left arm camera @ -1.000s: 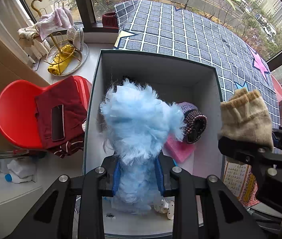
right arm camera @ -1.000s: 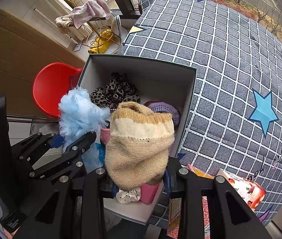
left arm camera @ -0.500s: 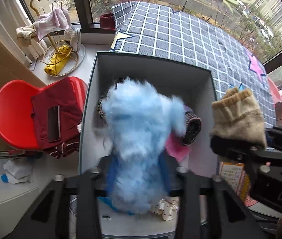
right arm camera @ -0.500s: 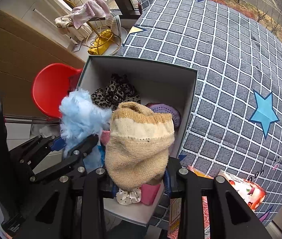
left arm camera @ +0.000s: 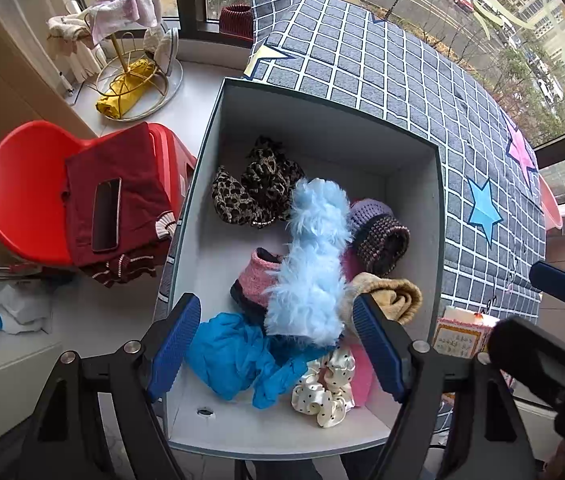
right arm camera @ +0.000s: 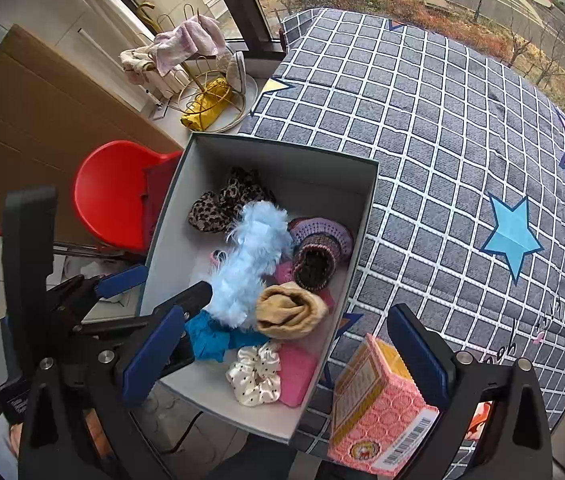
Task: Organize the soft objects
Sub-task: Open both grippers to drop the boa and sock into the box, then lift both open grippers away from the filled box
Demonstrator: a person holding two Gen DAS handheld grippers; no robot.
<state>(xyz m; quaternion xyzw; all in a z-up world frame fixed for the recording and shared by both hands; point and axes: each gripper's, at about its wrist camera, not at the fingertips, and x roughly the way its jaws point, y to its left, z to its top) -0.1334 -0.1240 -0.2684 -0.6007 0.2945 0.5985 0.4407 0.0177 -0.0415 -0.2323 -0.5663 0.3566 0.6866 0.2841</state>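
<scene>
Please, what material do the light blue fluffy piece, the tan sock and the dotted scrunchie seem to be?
Blue piece: likely faux fur, with long loose fibres. Tan sock: seemingly wool or acrylic knit, ribbed and matte. Scrunchie: probably satin, cream with a sheen.

A lived-in bedroom at home: a bed under a grey checked quilt [right arm camera: 442,128] with stars, a red chair [left arm camera: 22,196] draped in clothing, a gold wire rack [left arm camera: 130,64] of towels (beside the street-facing window).
</scene>
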